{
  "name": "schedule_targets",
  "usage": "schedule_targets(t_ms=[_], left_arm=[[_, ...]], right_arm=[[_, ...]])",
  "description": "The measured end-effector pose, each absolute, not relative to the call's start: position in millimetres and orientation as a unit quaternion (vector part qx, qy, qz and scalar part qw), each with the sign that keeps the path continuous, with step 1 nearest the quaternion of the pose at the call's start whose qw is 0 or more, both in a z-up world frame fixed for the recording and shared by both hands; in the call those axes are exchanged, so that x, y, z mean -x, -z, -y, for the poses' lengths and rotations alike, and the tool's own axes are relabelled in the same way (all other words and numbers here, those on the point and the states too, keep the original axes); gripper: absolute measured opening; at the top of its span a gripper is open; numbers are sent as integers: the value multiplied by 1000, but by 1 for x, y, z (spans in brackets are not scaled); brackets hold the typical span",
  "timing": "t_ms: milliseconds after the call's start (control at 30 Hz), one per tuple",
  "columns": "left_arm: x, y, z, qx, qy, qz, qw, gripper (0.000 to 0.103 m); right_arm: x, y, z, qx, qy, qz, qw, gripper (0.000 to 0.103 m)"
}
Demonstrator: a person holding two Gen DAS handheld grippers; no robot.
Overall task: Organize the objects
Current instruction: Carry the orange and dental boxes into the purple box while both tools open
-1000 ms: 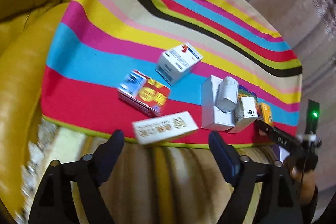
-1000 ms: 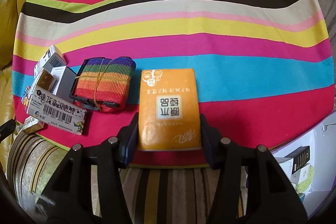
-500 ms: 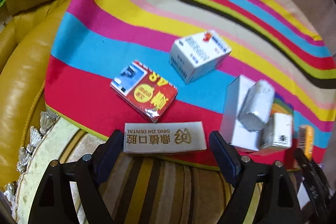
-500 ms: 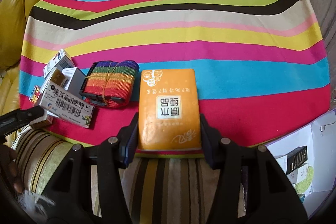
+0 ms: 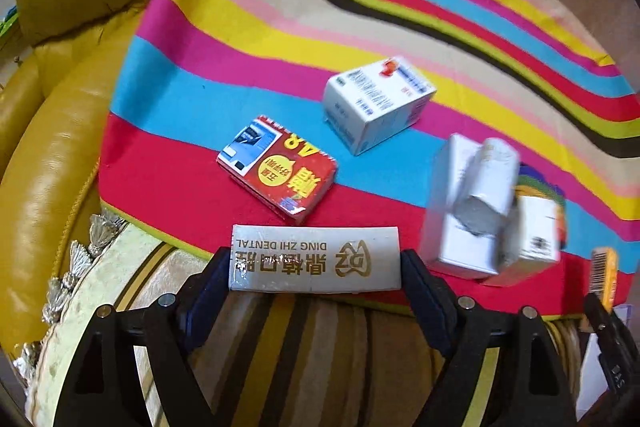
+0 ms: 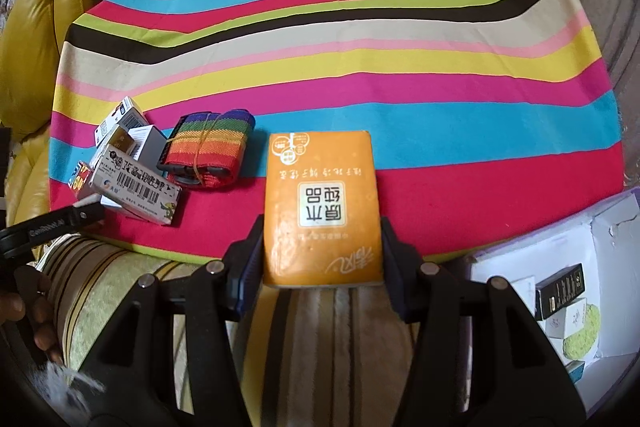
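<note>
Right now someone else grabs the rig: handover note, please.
Left gripper: shut on the white Ding Zhi Dental box, at the near edge of the striped cloth.
Right gripper: shut on the orange tissue pack, also at the near edge.
On the cloth: red card pack, white medicine box, a loose pile of small boxes, rainbow strap.
Open white box at right already holds items.
Left: place both held items, then clear the rest.

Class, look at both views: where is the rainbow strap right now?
In the right wrist view, the rainbow strap lies on the striped cloth, left of the orange pack and right of the pile of small boxes.
</note>
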State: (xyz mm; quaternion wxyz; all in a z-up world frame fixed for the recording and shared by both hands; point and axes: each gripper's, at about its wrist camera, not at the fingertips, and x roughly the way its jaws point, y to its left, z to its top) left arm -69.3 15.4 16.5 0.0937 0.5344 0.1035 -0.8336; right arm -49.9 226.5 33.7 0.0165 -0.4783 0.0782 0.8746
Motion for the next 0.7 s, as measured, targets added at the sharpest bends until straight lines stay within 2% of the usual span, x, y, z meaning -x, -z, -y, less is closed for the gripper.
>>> schedule_targets(t_ms=[333,700], left_arm=[[17,-67,-58,-442,895,-49,27,83],[12,-62,-137,-431,896,-13,-109,83]], right_arm=[[27,-43,-242,468,-879,-83,30,56],[-12,-51,-275,460,-880,-91,75,56]])
